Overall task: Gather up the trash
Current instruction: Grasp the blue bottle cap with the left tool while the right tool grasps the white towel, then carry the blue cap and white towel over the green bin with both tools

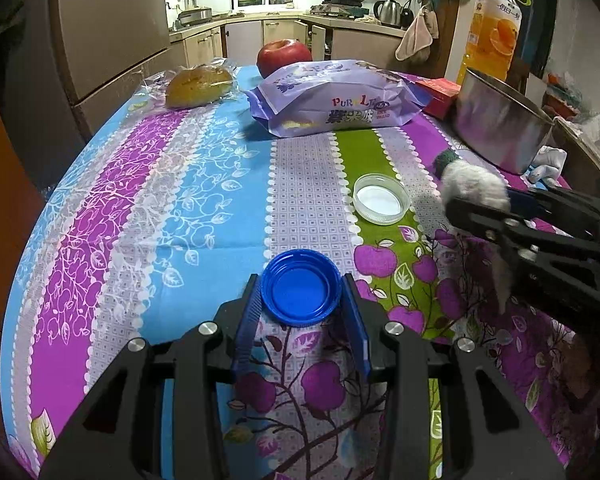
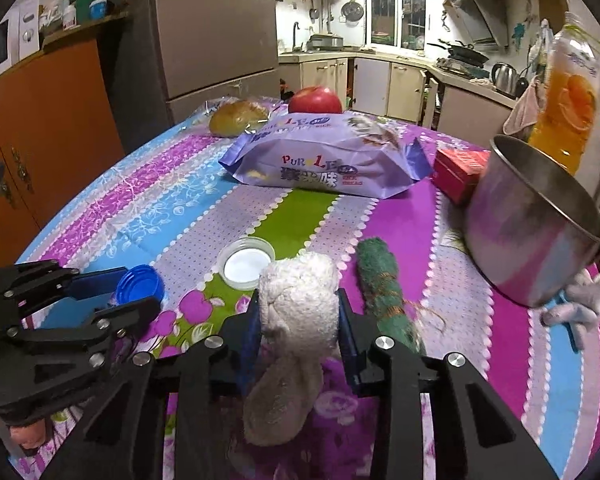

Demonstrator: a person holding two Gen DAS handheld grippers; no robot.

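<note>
My left gripper (image 1: pixel 302 300) is shut on a blue bottle cap (image 1: pixel 300 287), open side up, just above the tablecloth; it also shows in the right wrist view (image 2: pixel 139 283). My right gripper (image 2: pixel 298 320) is shut on a grey-white rag (image 2: pixel 296 320) that hangs down between the fingers; the rag also shows in the left wrist view (image 1: pixel 474 188). A clear plastic lid (image 1: pixel 381 199) lies on the green stripe between the grippers, and shows in the right wrist view (image 2: pixel 246 263). A green rolled cloth (image 2: pixel 384 292) lies right of the rag.
A purple bread bag (image 2: pixel 328 160), wrapped bun (image 2: pixel 238 117), red apple (image 2: pixel 315 100), red box (image 2: pixel 458 170), steel pot (image 2: pixel 528 220) and orange juice bottle (image 2: pixel 568 100) stand at the back and right. A pale cloth (image 2: pixel 580 300) lies beside the pot.
</note>
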